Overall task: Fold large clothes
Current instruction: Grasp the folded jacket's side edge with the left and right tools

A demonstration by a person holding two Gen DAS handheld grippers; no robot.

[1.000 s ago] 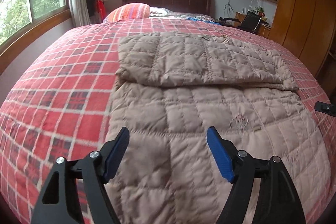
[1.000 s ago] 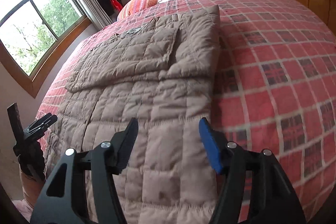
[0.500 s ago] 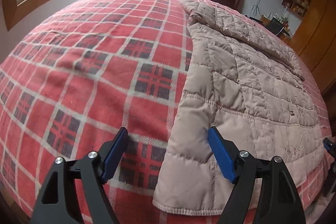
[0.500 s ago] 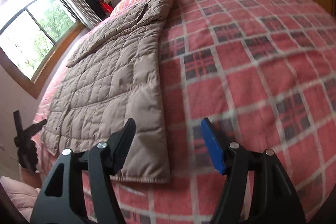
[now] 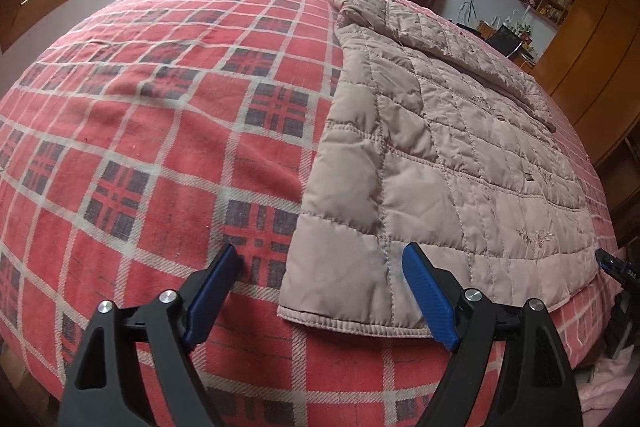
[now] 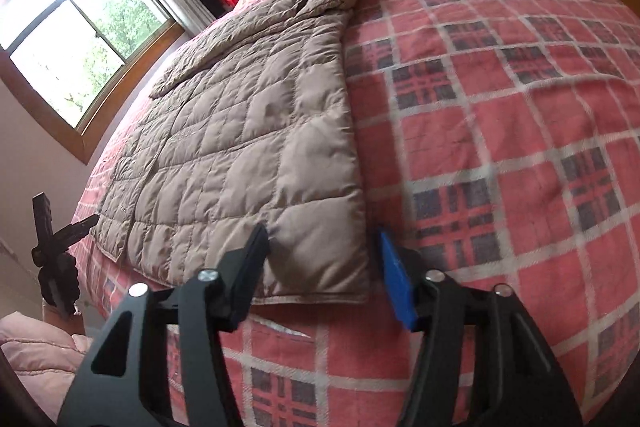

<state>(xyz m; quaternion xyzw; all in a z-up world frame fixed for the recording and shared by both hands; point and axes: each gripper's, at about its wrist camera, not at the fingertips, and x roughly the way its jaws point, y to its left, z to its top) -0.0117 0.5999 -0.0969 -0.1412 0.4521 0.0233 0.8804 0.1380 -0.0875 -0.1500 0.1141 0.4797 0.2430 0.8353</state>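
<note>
Bed: red plaid blanket (image 5: 152, 115) covers it, window (image 6: 84, 39) beyond.
Coat: tan quilted coat (image 5: 440, 155) lies flat on the bed, sleeves folded across its upper half.
Left claw (image 5: 316, 291): wide, straddling the near hem corner.
Right claw (image 6: 324, 267): wide, bracketing the opposite hem corner.
Progress: sleeves done; the hem-to-collar fold likely remains.

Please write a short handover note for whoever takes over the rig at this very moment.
Left tongs: open, empty, straddling the quilted coat's near left hem corner.
Right tongs: open, empty, straddling the near right hem corner.
Coat lies flat on the plaid bedspread, hem towards you.
Done: sleeves folded across the upper part.
Left: close on both corners, then probably fold the hem up towards the collar.
</note>
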